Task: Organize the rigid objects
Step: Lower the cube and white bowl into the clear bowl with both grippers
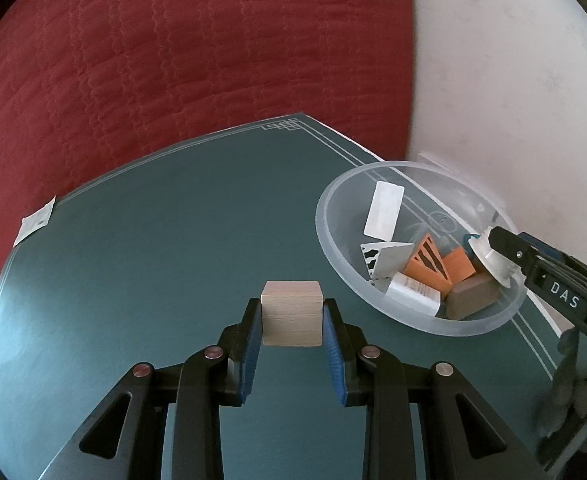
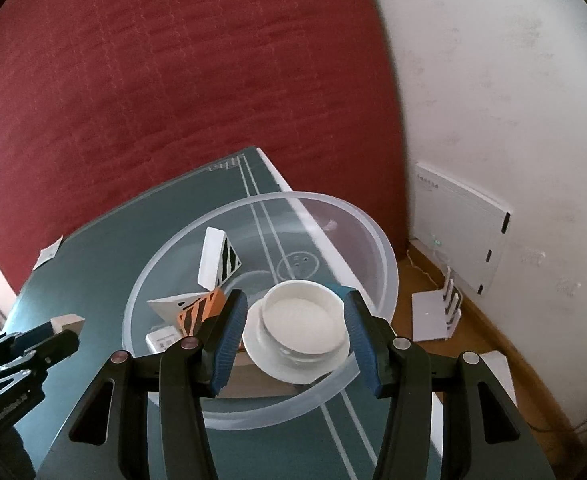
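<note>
So the setup is a dark teal table (image 1: 153,240) with thin pale border lines, a big red quilted bedspread (image 1: 173,60) behind it and a scuffed white wall (image 2: 493,100) off toward 2 o'clock. There's a small paper tag (image 1: 36,221) sitting on the table edge at about 9 o'clock in the left wrist view.

The left gripper (image 1: 292,312) has its jaws clamped on a plain wooden cube (image 1: 291,313), blue pads pressed against both sides. Can't tell if the cube is resting on the table or lifted a bit.

At roughly 3 o'clock from the cube sits a clear plastic bowl (image 1: 333,248), near it but not touching. Inside it's a jumble: a white rectangular piece (image 1: 384,210) leaning up, an orange striped wedge (image 1: 425,260), an orange block (image 1: 459,266), a brown wooden block (image 1: 473,298) and a white block with lettering (image 1: 413,298).

The right gripper (image 2: 295,322) is over the bowl, jaws spread apart on either side of a white round cap-like piece (image 2: 299,320). The pads look just beside it, and I can't tell if they're actually touching it.

On the floor at 3 o'clock there's a white router (image 2: 437,312) next to a white wall panel (image 2: 461,224).
</note>
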A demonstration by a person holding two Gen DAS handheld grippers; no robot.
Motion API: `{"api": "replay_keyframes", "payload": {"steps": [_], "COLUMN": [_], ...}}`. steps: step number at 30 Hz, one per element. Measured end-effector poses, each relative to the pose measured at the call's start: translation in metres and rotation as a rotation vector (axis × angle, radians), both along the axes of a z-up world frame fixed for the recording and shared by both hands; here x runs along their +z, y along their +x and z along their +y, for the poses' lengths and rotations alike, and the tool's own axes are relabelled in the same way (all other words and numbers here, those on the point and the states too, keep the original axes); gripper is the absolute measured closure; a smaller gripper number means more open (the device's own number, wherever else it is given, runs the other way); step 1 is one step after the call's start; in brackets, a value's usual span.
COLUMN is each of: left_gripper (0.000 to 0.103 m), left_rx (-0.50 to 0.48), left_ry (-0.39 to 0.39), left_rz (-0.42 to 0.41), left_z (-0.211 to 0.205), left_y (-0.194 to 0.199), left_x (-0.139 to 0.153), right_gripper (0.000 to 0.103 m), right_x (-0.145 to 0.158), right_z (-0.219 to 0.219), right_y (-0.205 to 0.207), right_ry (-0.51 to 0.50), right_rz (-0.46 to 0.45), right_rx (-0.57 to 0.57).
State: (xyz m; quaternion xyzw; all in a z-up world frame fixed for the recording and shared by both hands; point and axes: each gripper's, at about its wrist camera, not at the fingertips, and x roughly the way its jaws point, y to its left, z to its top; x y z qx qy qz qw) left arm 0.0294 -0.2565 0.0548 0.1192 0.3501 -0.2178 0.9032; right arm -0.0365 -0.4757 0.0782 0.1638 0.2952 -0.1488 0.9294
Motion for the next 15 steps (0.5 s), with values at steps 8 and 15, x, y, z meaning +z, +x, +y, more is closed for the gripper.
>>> {"api": "replay_keyframes", "payload": {"steps": [8, 15], "left_gripper": [0.072, 0.072], "left_rx": [-0.043, -0.106], "left_ry": [0.0, -0.017], "left_rz": [-0.008, 0.004], "left_z": [-0.015, -0.036], "left_y": [-0.002, 0.007], "left_x": [0.004, 0.007], "right_gripper": [0.051, 0.051], "right_x": [0.005, 0.009], "right_z": [0.006, 0.006], "right_y": [-0.006, -0.011], "right_ry": [-0.043, -0.075], "right_rz": [-0.023, -0.048], "right_rx": [-0.027, -0.052]}}
